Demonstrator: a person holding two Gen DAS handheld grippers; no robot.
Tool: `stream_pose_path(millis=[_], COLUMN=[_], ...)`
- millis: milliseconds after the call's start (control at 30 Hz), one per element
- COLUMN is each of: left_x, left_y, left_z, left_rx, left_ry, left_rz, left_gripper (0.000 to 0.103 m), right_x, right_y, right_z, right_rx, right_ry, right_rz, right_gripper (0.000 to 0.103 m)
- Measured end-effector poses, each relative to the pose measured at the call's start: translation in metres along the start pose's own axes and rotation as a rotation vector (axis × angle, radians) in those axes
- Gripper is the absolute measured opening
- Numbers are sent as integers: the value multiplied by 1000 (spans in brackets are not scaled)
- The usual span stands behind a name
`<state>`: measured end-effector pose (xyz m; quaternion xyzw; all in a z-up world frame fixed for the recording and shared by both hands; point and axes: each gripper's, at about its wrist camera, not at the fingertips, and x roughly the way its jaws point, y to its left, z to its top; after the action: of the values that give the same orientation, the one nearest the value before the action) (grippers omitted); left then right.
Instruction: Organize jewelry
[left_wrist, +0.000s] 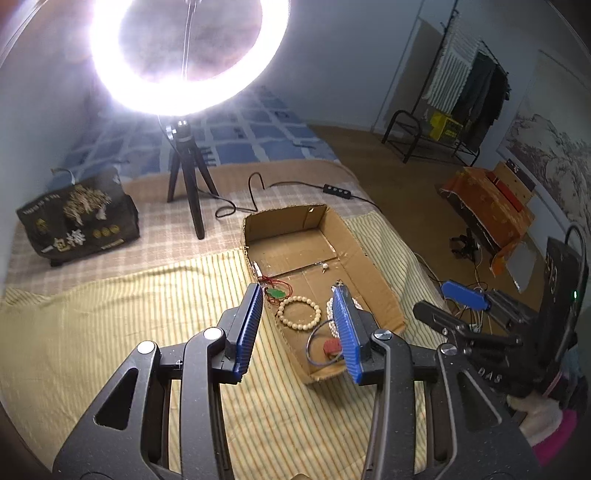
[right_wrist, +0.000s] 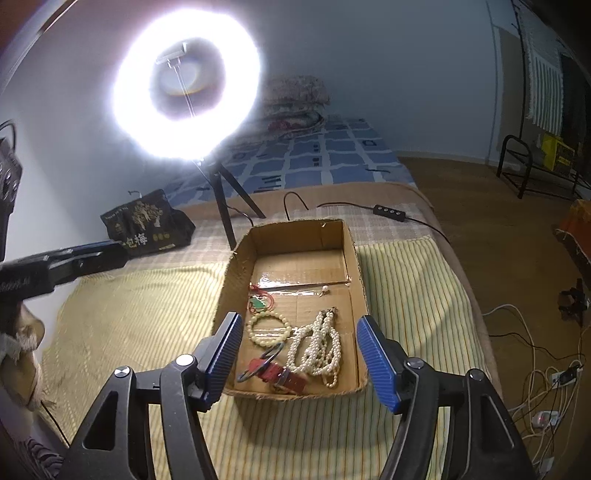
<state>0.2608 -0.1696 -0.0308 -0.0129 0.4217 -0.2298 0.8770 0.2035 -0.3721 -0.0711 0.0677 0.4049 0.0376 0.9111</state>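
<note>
Cardboard box (right_wrist: 352, 258) sits open-topped on striped yellow cloth (right_wrist: 147, 314) covering bed. Inside box: cream bead bracelet (right_wrist: 269, 328), heap of pearl necklace (right_wrist: 317, 347) beside it, green pendant on red cord (right_wrist: 258, 303) behind bracelet, red strap (right_wrist: 273, 371) with dark ring (right_wrist: 260, 363) at near end, small pearl earring (right_wrist: 324, 290) mid-floor. Left gripper (left_wrist: 299, 328) above box near end, jaws apart, nothing between pads. Right gripper (right_wrist: 299, 363) likewise released, jaws spread wide, empty. Ring lamp (right_wrist: 186, 86) on tripod behind box; black bag (right_wrist: 147, 221) left of tripod.
</note>
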Motion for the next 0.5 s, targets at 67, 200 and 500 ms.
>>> stream_pose_path(millis=[67, 200, 500], left_x=[-12, -39, -85], left_y=[-3, -6, -10], left_z=[-6, -20, -52], left_rx=[11, 25, 79], left_ry=[-15, -62, -189], left_rz=[-2, -7, 38], left_gripper=[40, 40, 40], right_x=[-9, -24, -59], right_y=[4, 12, 23], right_z=[-1, -5, -12], right_rx=[2, -2, 27], right_ry=[-14, -32, -105], right_rz=[0, 5, 1], right_gripper=[69, 70, 81])
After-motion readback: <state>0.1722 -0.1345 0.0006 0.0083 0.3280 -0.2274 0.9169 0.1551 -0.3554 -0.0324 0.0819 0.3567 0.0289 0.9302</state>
